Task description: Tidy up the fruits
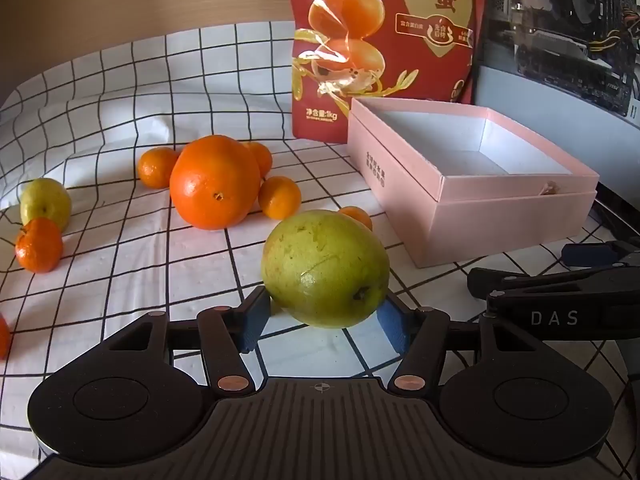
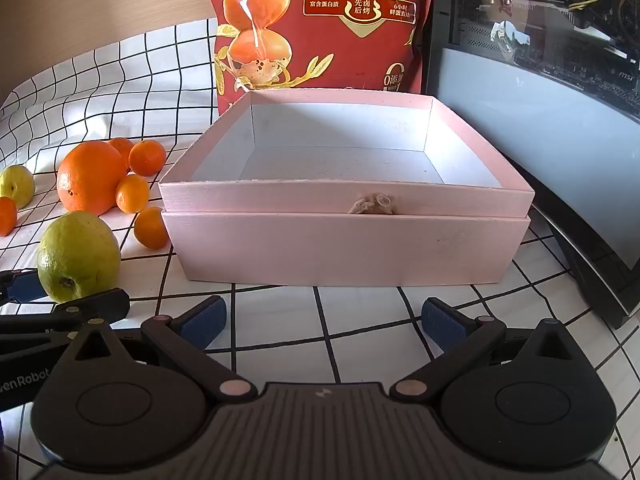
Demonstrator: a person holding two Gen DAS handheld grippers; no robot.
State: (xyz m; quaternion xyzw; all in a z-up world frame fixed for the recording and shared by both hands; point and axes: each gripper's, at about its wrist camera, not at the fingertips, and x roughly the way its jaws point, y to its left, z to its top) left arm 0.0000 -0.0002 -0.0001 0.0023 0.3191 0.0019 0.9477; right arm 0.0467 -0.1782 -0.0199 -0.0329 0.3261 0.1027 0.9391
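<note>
My left gripper (image 1: 325,318) is shut on a large green pear (image 1: 325,268), its blue pads pressing on both sides; the pear also shows in the right wrist view (image 2: 79,255). A big orange (image 1: 215,182) and several small mandarins (image 1: 279,197) lie beyond it on the checked cloth (image 1: 120,264). A smaller green pear (image 1: 45,203) lies at the far left. The open pink box (image 2: 344,208) is empty and stands right of the fruit. My right gripper (image 2: 323,320) is open and empty, just in front of the box.
A red snack bag (image 1: 380,40) stands behind the box. A dark monitor (image 2: 540,128) stands at the right, close to the box. The right gripper's body (image 1: 560,296) lies right of the held pear.
</note>
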